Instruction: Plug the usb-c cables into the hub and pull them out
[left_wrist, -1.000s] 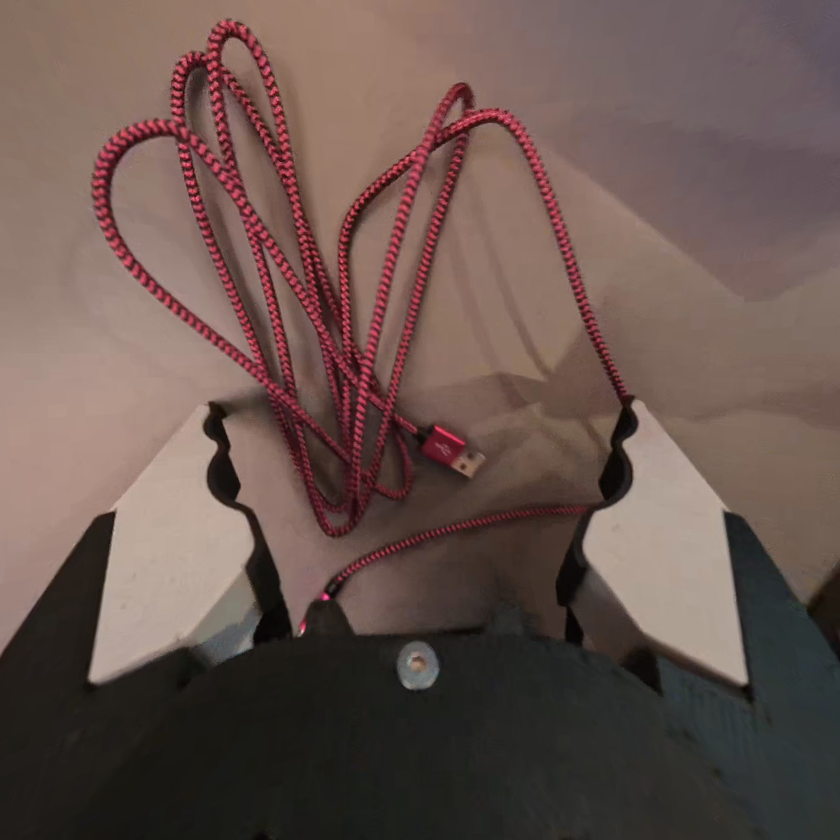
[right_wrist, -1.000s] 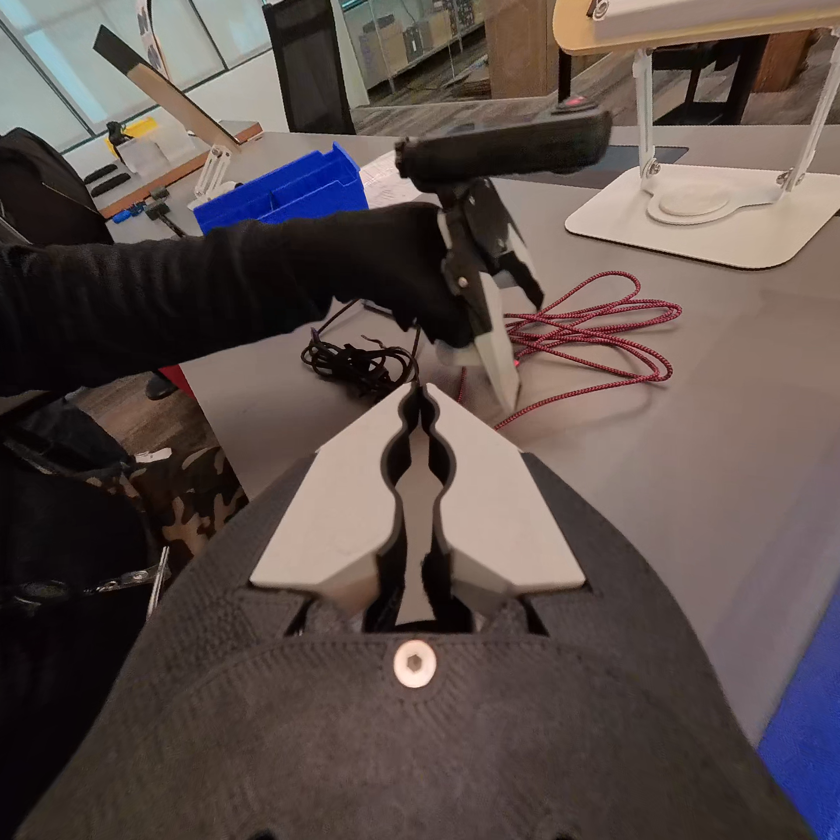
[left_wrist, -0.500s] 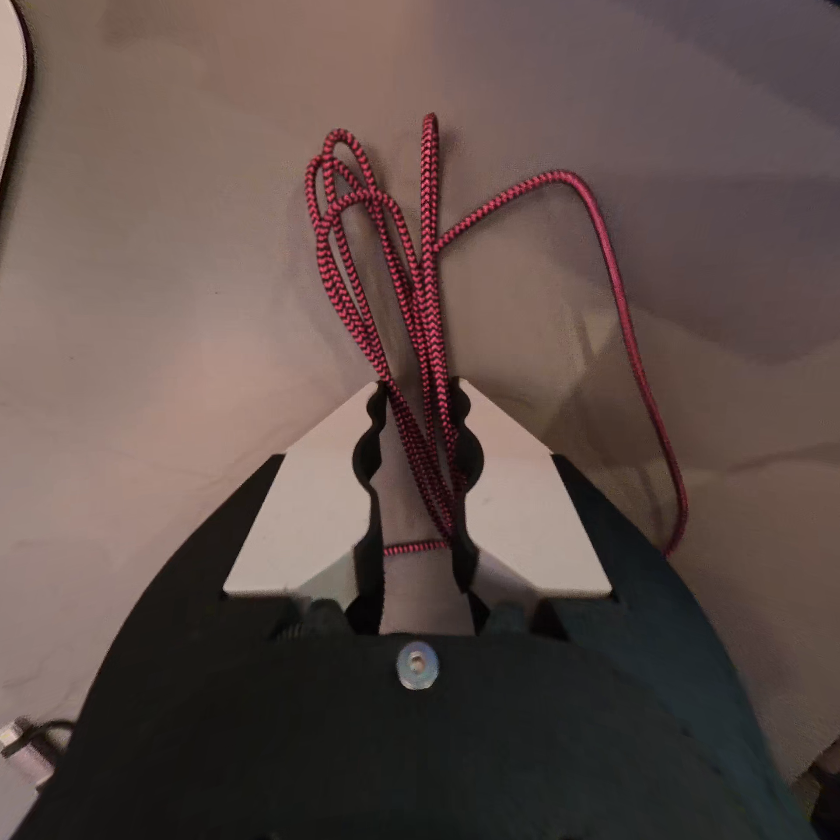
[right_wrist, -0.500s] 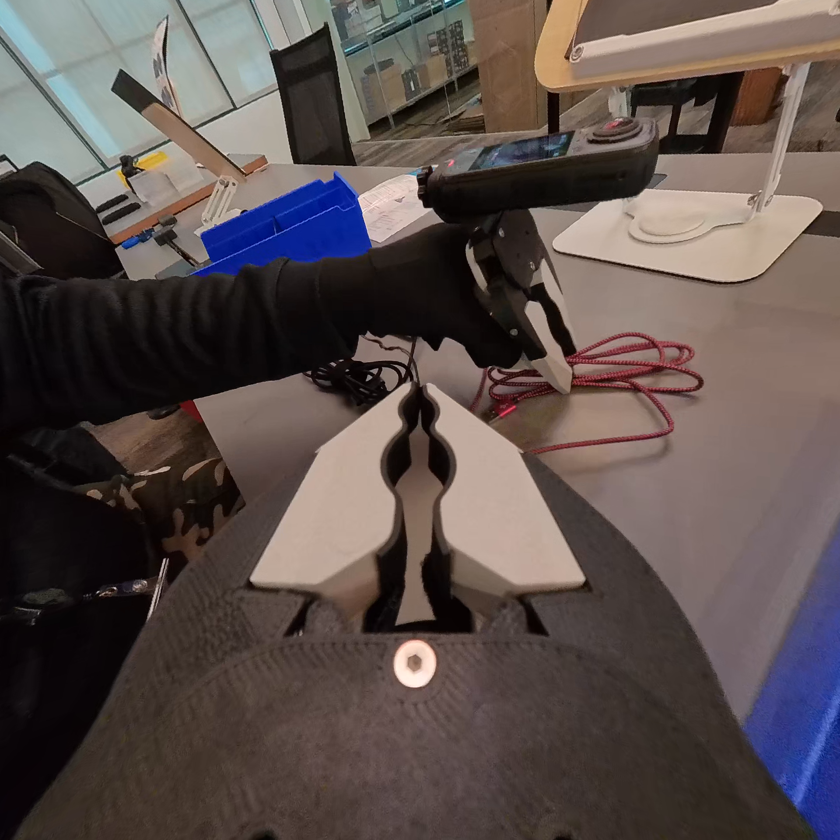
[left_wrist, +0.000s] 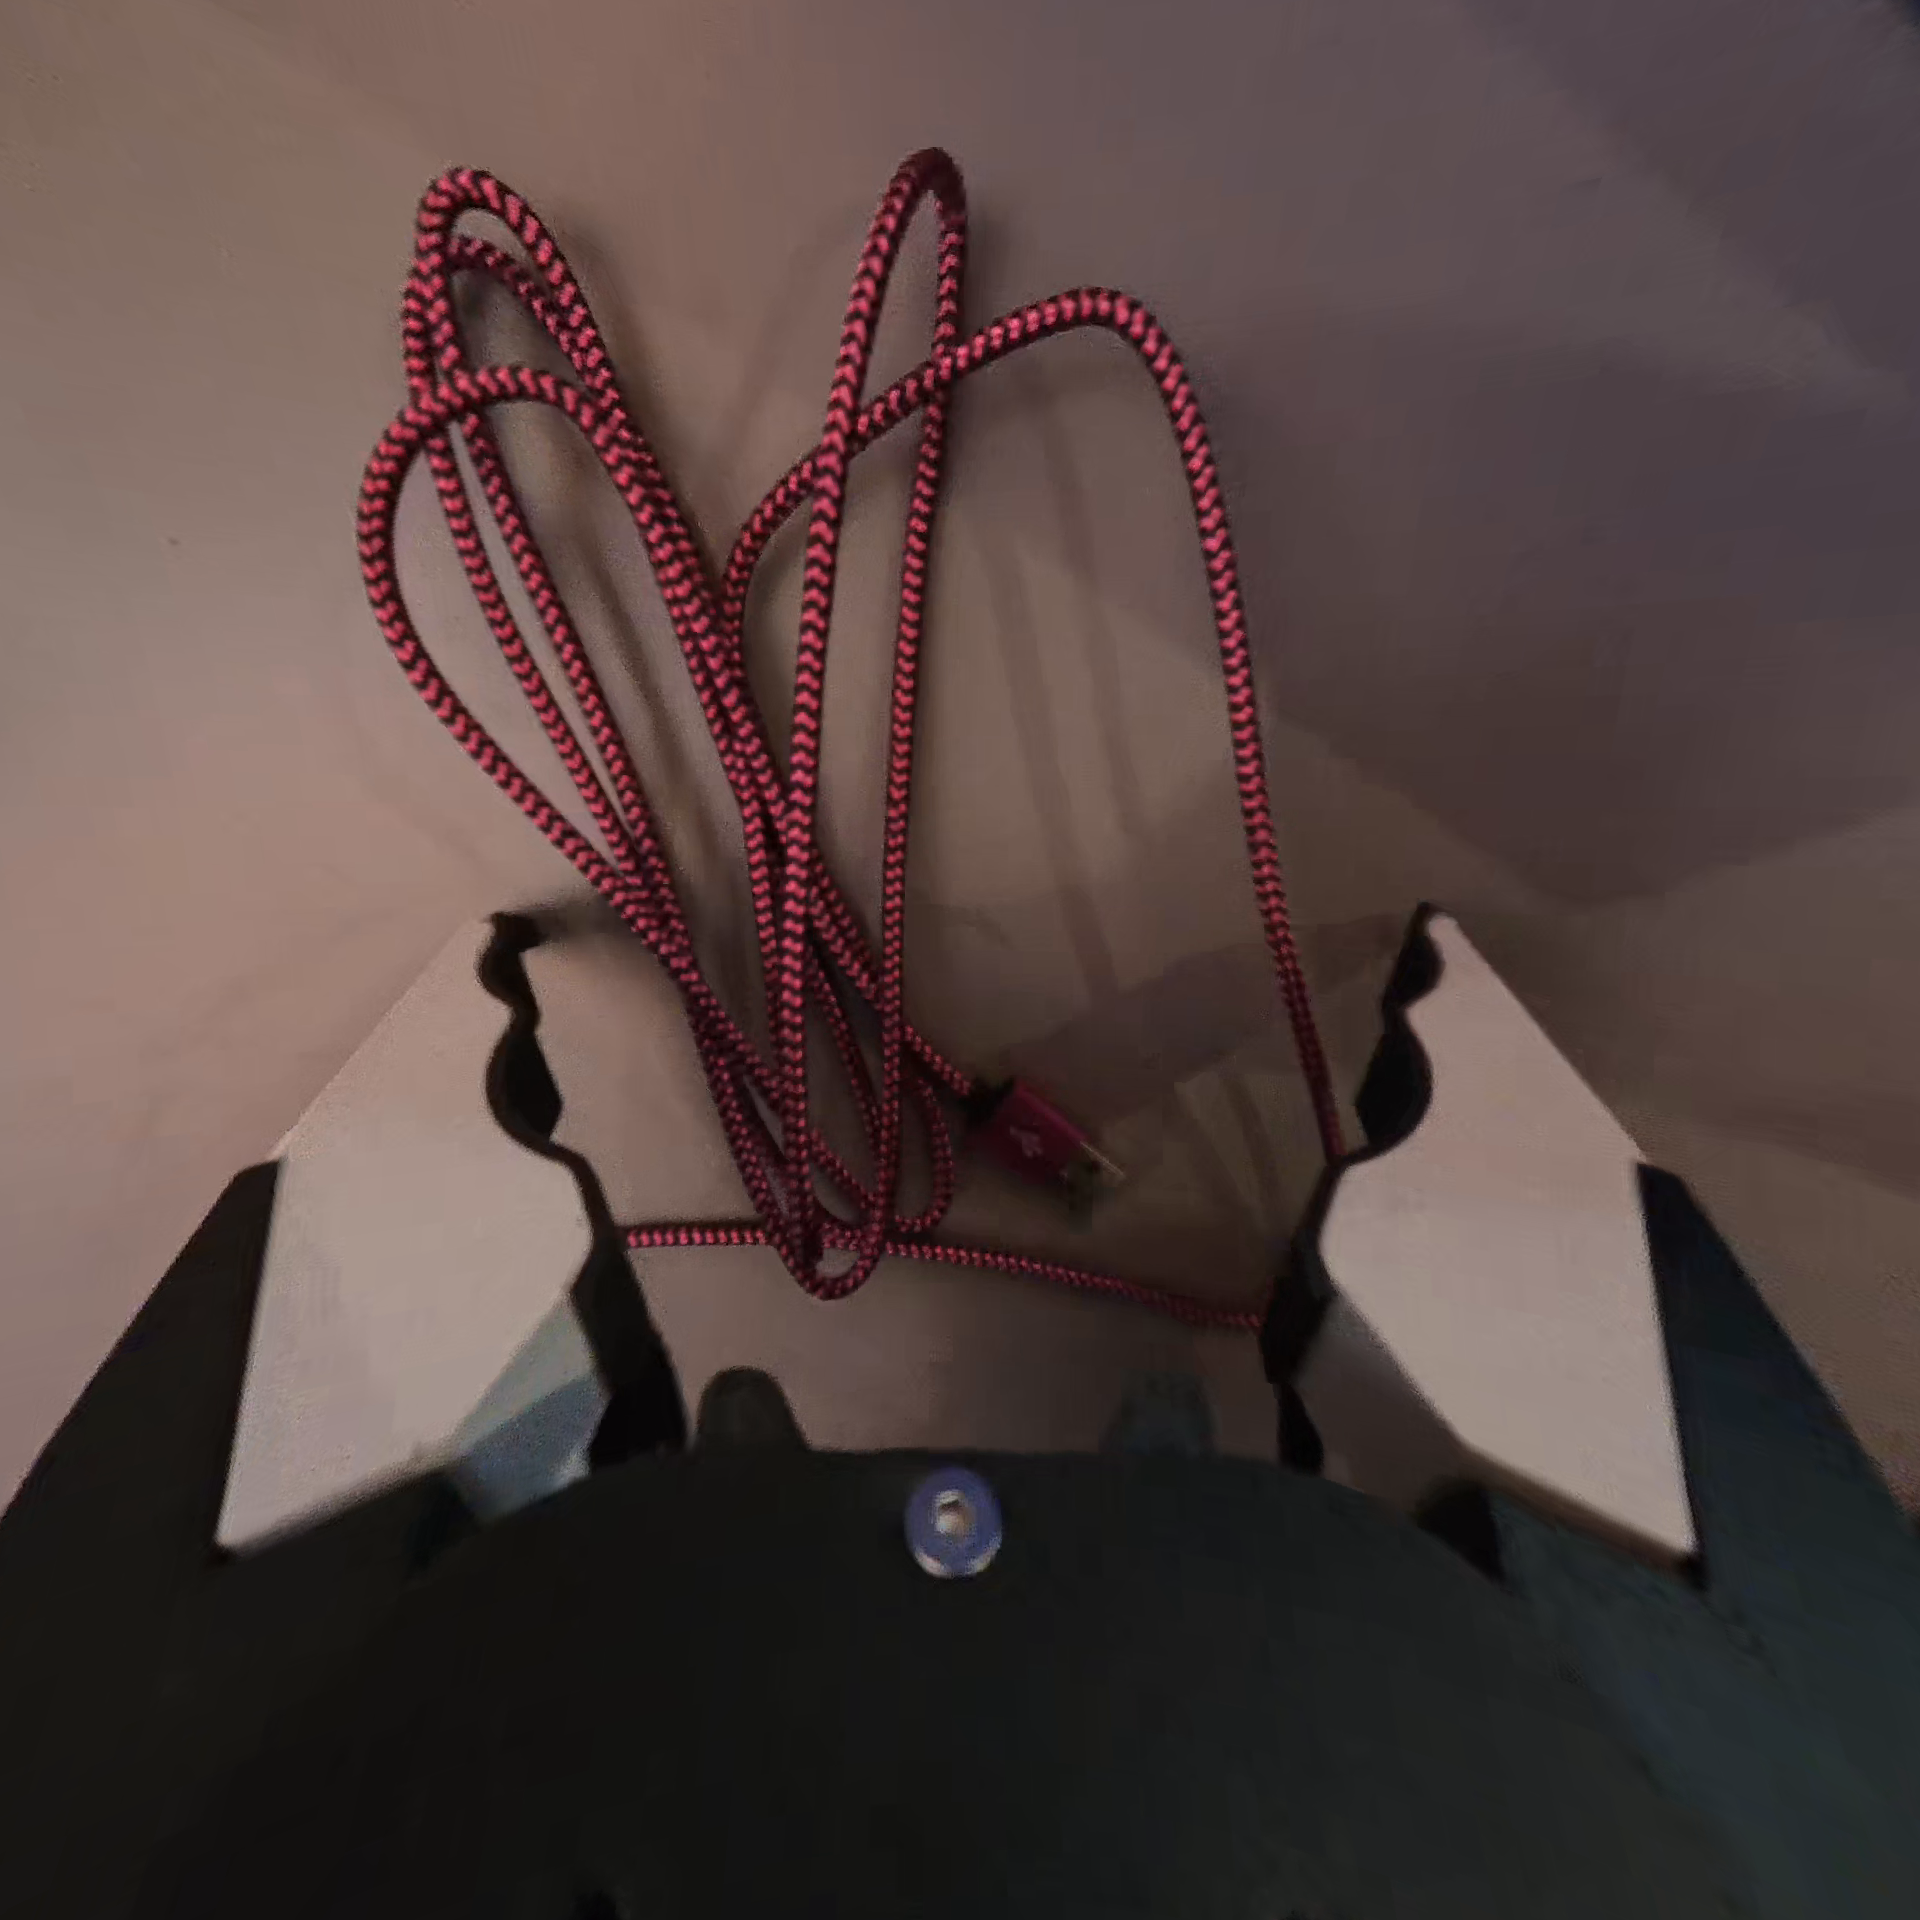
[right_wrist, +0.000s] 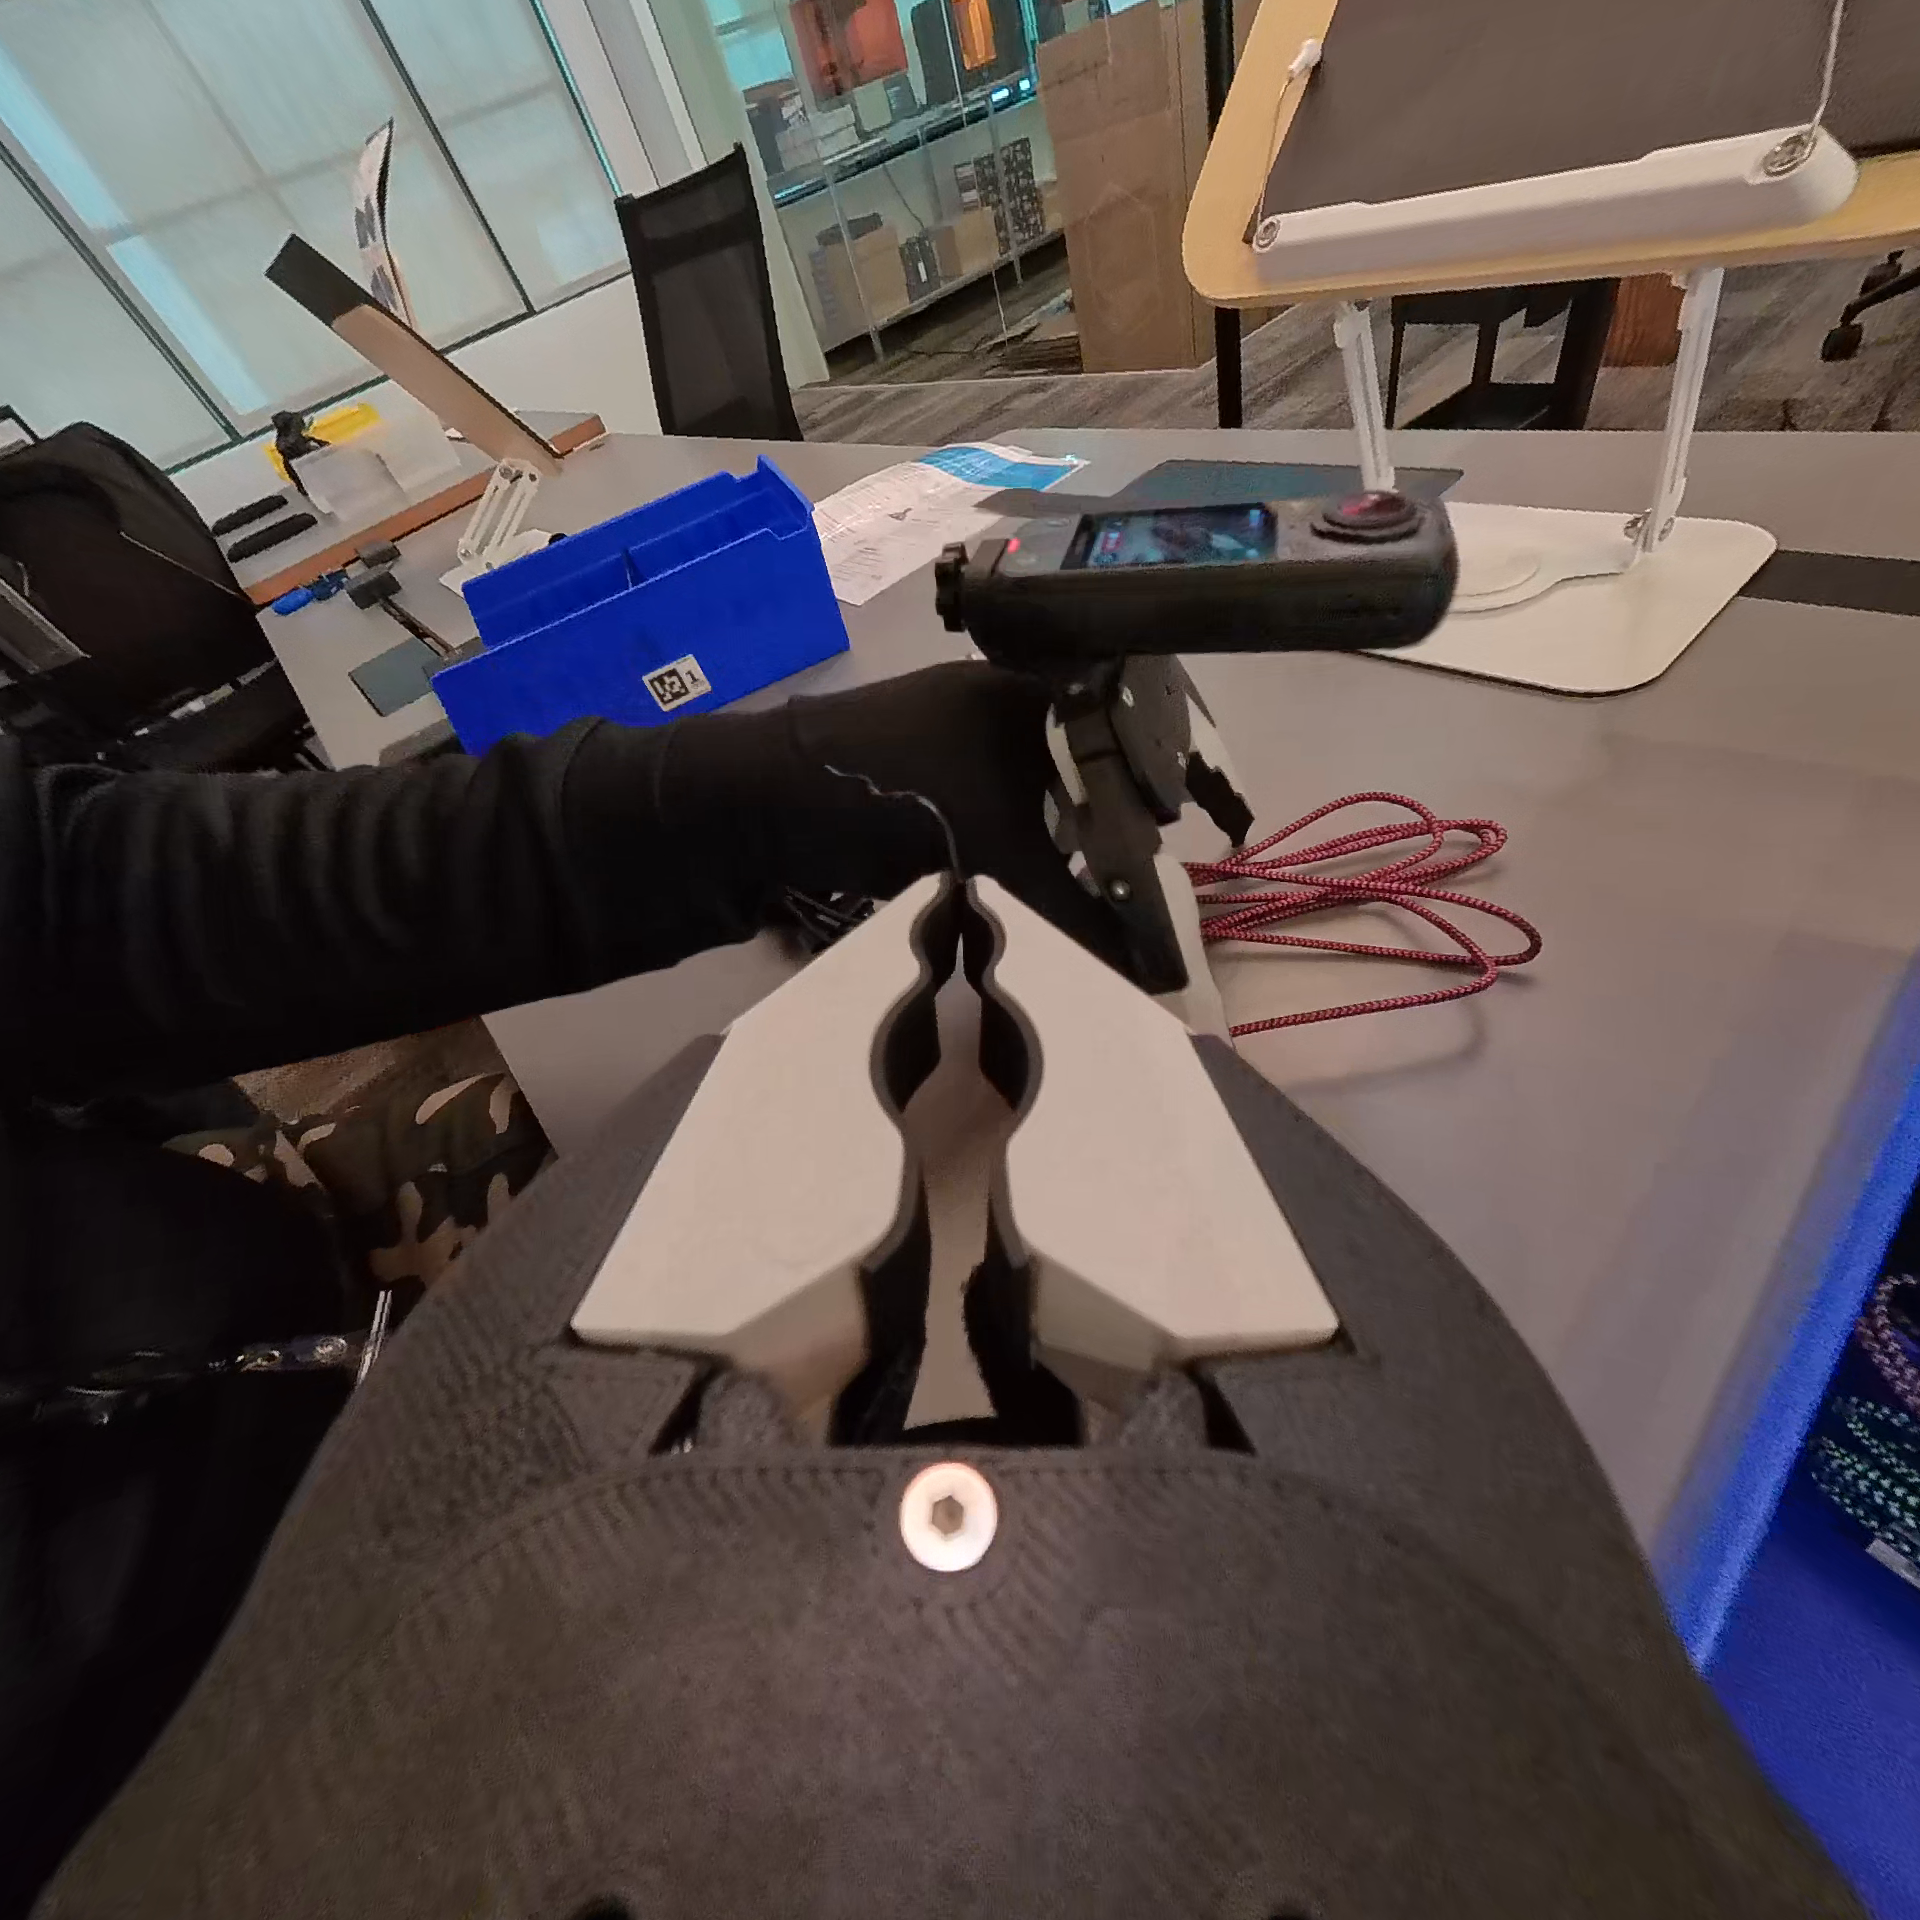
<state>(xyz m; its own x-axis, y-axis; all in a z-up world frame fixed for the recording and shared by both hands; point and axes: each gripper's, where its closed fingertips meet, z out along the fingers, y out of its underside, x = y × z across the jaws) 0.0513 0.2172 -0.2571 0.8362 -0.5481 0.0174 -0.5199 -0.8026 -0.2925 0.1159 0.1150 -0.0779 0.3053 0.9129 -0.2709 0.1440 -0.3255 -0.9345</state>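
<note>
Red-and-black braided cable (left_wrist: 831, 727): lies in long loose loops on the grey tabletop (left_wrist: 208, 623), directly beneath and ahead of the left gripper (left_wrist: 961, 935). One run of it crosses sideways between the two fingers, near their bases. Also seen from the right wrist view (right_wrist: 1382, 894), coiled on the tabletop just beyond that gripper.

Cable plug (left_wrist: 1039, 1138): red housing with a metal tip, lying flat on the tabletop between the fingers, closer to the right one. Untouched by either finger.

Left gripper: fingers spread wide, nothing between the pads, tips low over the cable. From the right wrist view (right_wrist: 1210, 914) it points down at the tabletop, carried by a black-gloved hand (right_wrist: 914, 769) with a black sleeve (right_wrist: 364, 862). A black camera (right_wrist: 1195, 582) with a lit screen sits on top.

Right gripper (right_wrist: 958, 894): white fingers pressed together at the tips, nothing between them, held nearer than the left gripper and apart from the cable.

Black cable bundle (right_wrist: 821, 914): mostly hidden behind the sleeve and the right gripper.

Blue bin (right_wrist: 644, 623): on the tabletop, behind the arm.

White stand (right_wrist: 1558, 582): flat base on the far tabletop, carrying a tilted panel.

Printed sheets (right_wrist: 935, 499): beyond the blue bin.

Hub: not identifiable in either view.
</note>
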